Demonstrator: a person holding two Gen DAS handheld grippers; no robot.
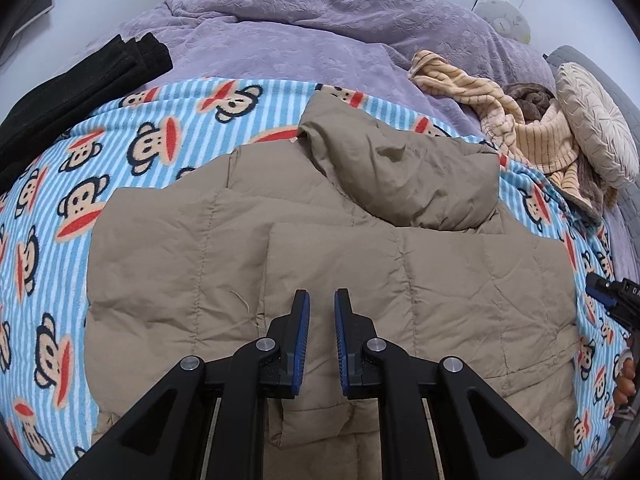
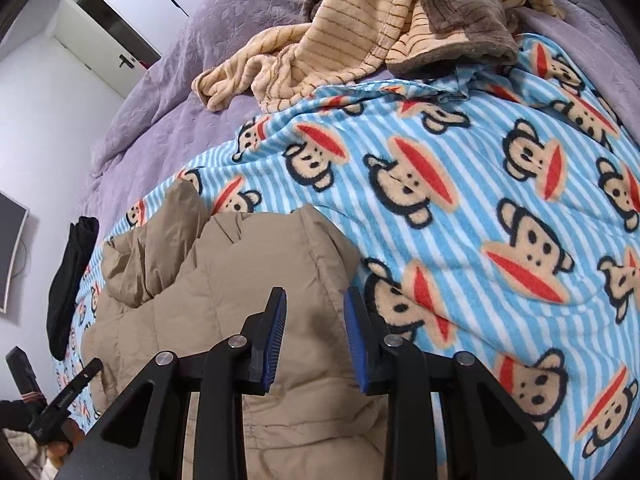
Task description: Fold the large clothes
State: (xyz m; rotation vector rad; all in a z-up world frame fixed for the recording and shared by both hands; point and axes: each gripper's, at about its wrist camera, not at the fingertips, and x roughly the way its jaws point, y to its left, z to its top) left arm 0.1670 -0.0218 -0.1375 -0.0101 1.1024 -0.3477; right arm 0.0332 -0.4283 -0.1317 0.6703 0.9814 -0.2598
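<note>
Left hand-held gripper [image 1: 322, 312]: two flat black plastic fingers, each faced on its inner side with a ribbed blue pad [image 1: 305, 320], carried on matte black angular linkage arms with triangular cut-outs; round silver pivot screws [image 1: 267, 345] mark each joint (four visible per unit). Right hand-held gripper [image 2: 316, 312]: identical build, blue pads [image 2: 279, 320] and silver screws [image 2: 237, 341]. In the right wrist view, the left unit's black body bears small white lettering, illegible.
</note>
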